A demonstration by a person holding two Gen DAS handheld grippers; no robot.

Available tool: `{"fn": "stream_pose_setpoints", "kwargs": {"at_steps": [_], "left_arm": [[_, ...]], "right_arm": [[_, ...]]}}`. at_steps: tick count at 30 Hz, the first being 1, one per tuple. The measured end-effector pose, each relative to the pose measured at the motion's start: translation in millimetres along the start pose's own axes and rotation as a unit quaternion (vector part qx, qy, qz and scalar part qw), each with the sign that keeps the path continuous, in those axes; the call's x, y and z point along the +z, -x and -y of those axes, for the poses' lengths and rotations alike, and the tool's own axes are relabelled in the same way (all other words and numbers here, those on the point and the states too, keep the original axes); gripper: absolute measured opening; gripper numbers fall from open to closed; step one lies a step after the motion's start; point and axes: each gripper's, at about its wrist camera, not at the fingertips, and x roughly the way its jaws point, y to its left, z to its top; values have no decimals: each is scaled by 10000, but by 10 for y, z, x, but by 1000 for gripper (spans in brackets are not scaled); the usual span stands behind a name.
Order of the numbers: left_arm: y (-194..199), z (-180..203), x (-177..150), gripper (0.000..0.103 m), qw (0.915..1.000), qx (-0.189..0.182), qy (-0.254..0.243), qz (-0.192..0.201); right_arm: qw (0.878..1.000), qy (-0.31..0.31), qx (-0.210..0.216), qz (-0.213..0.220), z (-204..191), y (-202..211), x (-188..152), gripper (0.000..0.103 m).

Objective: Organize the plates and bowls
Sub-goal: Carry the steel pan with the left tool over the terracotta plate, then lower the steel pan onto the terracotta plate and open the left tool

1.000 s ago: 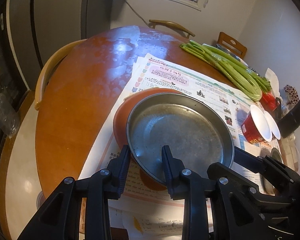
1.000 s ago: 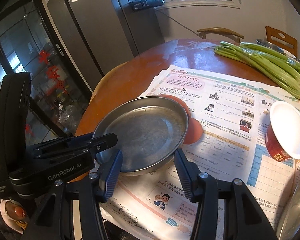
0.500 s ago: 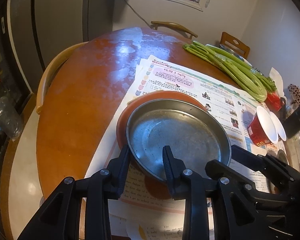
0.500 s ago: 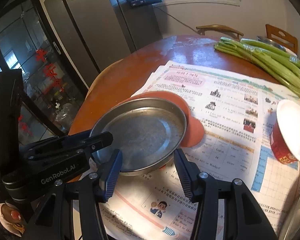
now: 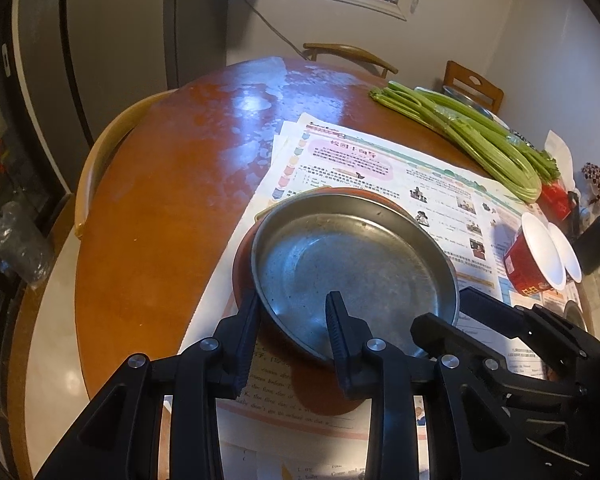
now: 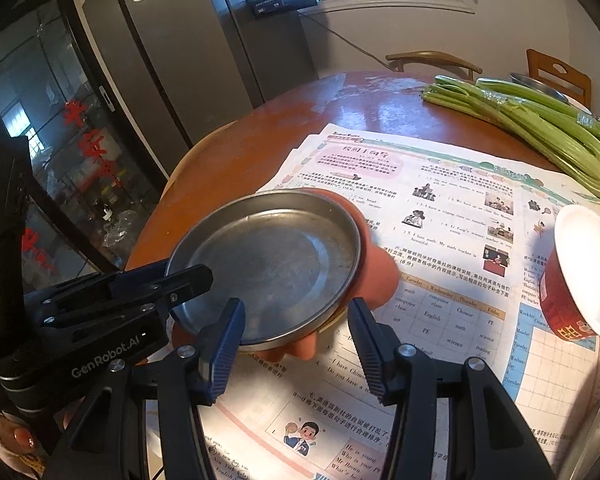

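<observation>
The steel plate point(image 5: 352, 264) lies at the centre of the left wrist view, on an orange plate point(image 5: 242, 268) that rests on printed sheets point(image 5: 432, 184) spread over the round worktop point(image 5: 168, 200). The left tool point(image 5: 296, 320), at lower centre of that view, straddles the plate's near rim: one finger stands outside the rim at the left, the other inside the dish. Its jaws are set narrow about the rim; whether the pads press on the metal cannot be told. In the right wrist view the same tool enters from the left edge, its tips over the plate's left rim.

The step in hand is judged to be seating the steel plate squarely on the orange one, or letting go of it. It is done well by keeping the rim level, lowering until the plate rests all round, and only then easing the jaws apart and drawing straight back, so that the thin rim is not dragged sideways.

The right tool point(image 6: 296, 344) sits at lower centre of its own view, jaws narrow with nothing between them, its tips just beside the plate's near edge. Both tools point steeply down toward the worktop. A red cup point(image 6: 572, 280) lies tipped at the right of that view; celery point(image 6: 540, 128) lies at upper right.
</observation>
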Motion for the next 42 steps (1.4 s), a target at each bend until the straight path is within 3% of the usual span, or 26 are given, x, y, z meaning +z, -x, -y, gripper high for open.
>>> {"fn": "stream_pose_setpoints", "kwargs": {"at_steps": [25,39,41,42], "left_arm": [[46,97,79,41,9993,258,-238,145],[159,-156,99,42,9995,108,164,250],[165,-232,94,47,9993,38,286,234],[166,-281,89,55,9991,-28,368,215]], "right_arm": [[9997,-230,-53,68,171,57,16,54],[9995,-282,-37,108,202,79,11,54],[9995,-296,-30,121,211,90,10,54],[9994,-314,-29,130,221,97,9,54]]}}
